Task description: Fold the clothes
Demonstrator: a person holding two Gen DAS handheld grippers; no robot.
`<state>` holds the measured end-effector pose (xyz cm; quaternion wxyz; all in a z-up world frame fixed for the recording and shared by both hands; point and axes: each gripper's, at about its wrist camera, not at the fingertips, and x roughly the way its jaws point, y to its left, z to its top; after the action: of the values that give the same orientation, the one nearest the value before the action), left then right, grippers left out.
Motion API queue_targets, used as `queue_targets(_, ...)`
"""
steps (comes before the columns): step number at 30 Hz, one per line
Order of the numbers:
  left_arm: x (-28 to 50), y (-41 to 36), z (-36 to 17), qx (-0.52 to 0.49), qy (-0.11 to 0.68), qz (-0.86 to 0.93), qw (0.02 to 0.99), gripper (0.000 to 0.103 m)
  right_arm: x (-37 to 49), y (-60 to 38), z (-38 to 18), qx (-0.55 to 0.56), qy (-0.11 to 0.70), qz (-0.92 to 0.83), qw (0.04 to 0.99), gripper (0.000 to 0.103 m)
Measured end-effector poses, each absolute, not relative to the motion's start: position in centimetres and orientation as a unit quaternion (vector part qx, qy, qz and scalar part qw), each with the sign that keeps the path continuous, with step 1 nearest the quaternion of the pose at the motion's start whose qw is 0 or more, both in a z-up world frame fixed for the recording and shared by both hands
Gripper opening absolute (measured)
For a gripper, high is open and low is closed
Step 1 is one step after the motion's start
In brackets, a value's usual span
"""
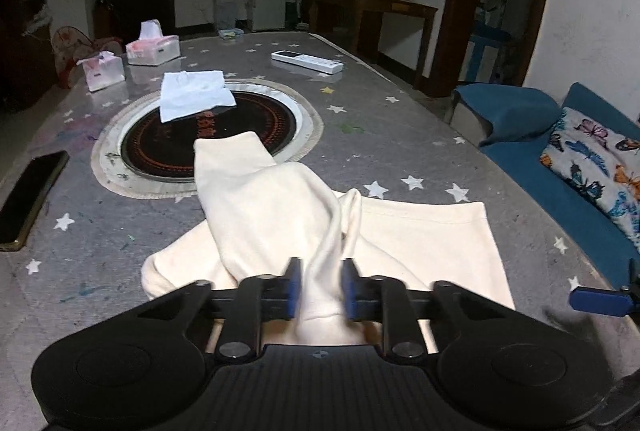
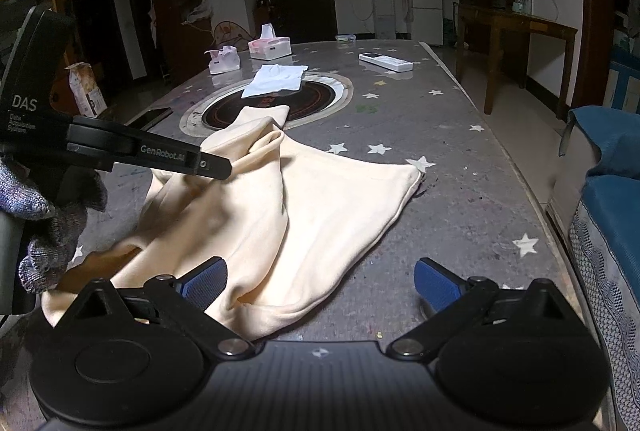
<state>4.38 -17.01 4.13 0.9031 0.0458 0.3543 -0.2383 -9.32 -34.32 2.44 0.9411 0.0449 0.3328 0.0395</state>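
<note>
Two grippers | my left gripper pinches a cream garment fold | my right gripper gapes wide, empty | thin pinch may slip, flopping the fold on the table.

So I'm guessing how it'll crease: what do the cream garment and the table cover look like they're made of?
The cream garment looks like soft, matte knit cotton, maybe fleece: thick rounded folds, stitched hem, no sheen. The table cover seems a grey star-printed cloth, probably under clear plastic: the remote reflects faintly in it.
</note>
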Motion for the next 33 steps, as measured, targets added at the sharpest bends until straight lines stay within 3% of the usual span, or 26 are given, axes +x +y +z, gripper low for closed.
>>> queue_targets(5,4.1,-16.7,4.4,0.037,0.346,-0.248,0.904,0.014,-9.0,-34.1,2.6,0.044,0.332,0.043,0.941,0.096)
queue_targets(10,3.9,-16.1,5.0,0.03,0.337,-0.262,0.904,0.005,-8.6,-33.9,2.6,0.048,0.333,0.05,0.94,0.093)
queue_targets(20,4.3,-16.2,4.7,0.038,0.344,-0.265,0.9,0.01,-8.3,-32.7,2.9,0.04,0.331,0.06,0.941,0.093)
queue_targets(25,4.0,-15.7,4.4,0.039,0.338,-0.27,0.901,0.004,-8.3,-32.5,3.1,0.038,0.331,0.059,0.941,0.093)
queue_targets(33,1.3,-11.2,7.2,0.009,0.296,-0.238,0.925,0.003,-9.0,-32.0,3.5,0.036,0.326,0.064,0.943,0.093)
